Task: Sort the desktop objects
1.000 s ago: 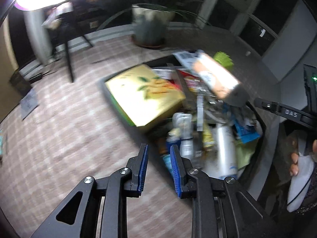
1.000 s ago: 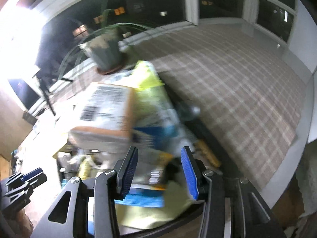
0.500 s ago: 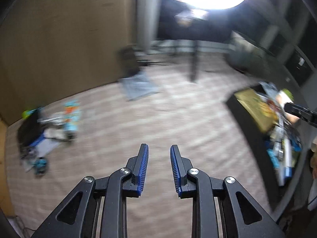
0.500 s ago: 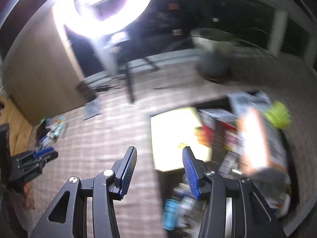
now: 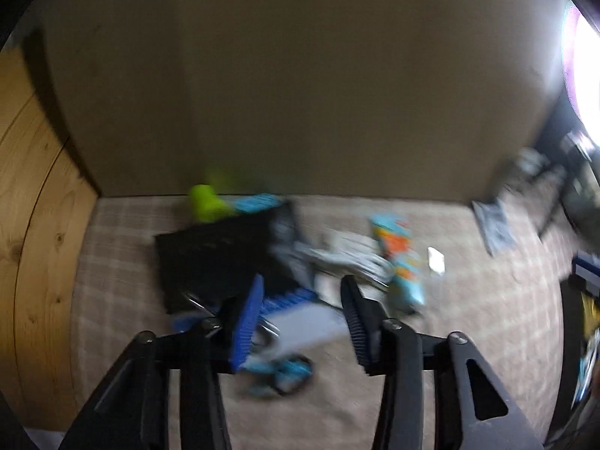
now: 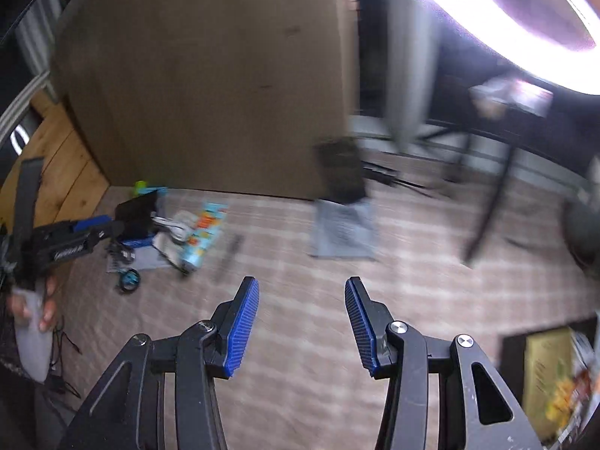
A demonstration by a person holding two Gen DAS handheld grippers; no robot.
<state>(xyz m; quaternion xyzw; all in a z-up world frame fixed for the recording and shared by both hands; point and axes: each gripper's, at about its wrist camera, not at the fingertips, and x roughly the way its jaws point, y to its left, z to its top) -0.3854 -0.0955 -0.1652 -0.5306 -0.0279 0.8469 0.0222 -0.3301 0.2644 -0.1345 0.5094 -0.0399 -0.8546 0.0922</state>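
Checked tablecloth: yellow box only in rt view.

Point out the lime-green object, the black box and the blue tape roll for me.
Lime-green object (image 5: 204,202), left wrist view, its rounded body.
Black box (image 5: 213,258), left wrist view, its top face.
Blue tape roll (image 6: 129,280), right wrist view, its ring.

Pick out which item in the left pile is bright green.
The green thing at the pile's far end, by the brown wall behind the black box. The other items there look blue, white, orange or black; blur hides what it is.
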